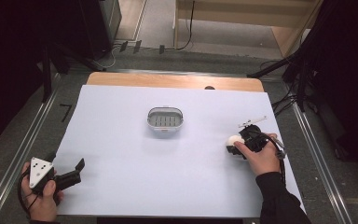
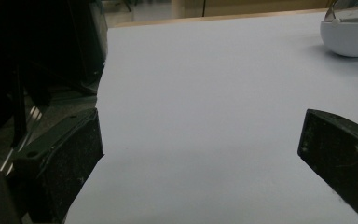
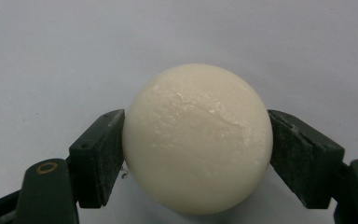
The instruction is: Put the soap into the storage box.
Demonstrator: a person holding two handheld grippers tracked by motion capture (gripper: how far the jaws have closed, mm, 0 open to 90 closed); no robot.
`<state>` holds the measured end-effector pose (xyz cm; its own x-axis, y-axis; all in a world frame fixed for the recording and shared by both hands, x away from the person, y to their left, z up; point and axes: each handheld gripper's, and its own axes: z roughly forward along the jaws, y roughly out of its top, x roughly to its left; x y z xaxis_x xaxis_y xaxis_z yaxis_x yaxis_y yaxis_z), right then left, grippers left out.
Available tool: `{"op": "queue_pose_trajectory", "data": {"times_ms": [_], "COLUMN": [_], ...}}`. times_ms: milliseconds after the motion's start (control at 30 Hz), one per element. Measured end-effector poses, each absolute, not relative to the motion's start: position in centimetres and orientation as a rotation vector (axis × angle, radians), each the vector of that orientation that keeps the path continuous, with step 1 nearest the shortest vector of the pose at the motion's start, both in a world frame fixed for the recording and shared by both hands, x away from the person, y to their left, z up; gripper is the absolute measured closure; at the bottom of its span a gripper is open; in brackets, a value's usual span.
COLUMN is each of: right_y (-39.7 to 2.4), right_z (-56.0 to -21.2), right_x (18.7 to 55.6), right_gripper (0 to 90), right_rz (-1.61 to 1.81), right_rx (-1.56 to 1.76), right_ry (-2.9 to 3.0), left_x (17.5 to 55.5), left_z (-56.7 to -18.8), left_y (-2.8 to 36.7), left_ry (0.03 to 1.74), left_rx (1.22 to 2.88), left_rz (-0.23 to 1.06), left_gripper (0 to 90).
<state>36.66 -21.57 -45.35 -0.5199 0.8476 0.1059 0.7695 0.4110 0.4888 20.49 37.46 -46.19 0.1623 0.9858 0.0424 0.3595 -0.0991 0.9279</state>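
The right gripper (image 3: 196, 154) clamps a white ball (image 3: 196, 137) right of the dish (image 1: 165, 120); the left gripper (image 2: 200, 163) gapes empty.

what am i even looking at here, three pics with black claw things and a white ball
A person sits at a table covered with a pale sheet, holding handheld tongs in each hand. The wide picture looks down from above. The other two come from small cameras riding on each set of tongs. The right tongs are closed on a cream-white ball, their pads pressing both of its sides. The left tongs stand open with nothing between them, near the table's left edge. A small white oval dish with a slotted insert sits mid-table.
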Motion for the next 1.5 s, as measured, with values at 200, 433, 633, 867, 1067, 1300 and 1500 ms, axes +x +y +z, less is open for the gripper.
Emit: {"op": "queue_pose_trajectory", "data": {"times_ms": [200, 433, 633, 867, 1067, 1300, 1500], "right_y": [-21.3, -20.9, -20.4, -19.9, -19.4, -18.8, -18.3], "right_z": [-45.5, -45.3, -45.2, -44.9, -44.5, -44.2, -44.1], "right_x": [37.0, 37.2, 37.0, 37.0, 37.1, 37.1, 37.3], "right_gripper": [23.7, 23.9, 24.0, 23.9, 24.0, 23.9, 23.9], "right_rz": [0.724, 0.7, 0.729, 0.758, 0.785, 0.812, 0.79], "right_rx": [1.468, 1.433, 1.408, 1.388, 1.362, 1.346, 1.333], "right_ry": [2.51, 2.542, 2.528, 2.538, 2.55, 2.554, 2.577], "left_x": [20.5, 20.5, 20.5, 20.5, 20.5, 20.5, 20.5], "left_z": [-46.2, -46.2, -46.2, -46.2, -46.2, -46.2, -46.2], "left_y": [37.5, 37.5, 37.5, 37.5, 37.5, 37.5, 37.5], "left_ry": [1.323, 1.323, 1.323, 1.322, 1.32, 1.324, 1.327], "left_rx": [1.604, 1.602, 1.599, 1.599, 1.602, 1.599, 1.593], "left_rz": [0.946, 0.944, 0.943, 0.944, 0.945, 0.945, 0.945], "left_gripper": [0.2, 0.2, 0.2, 0.2, 0.2, 0.2, 0.2]}}
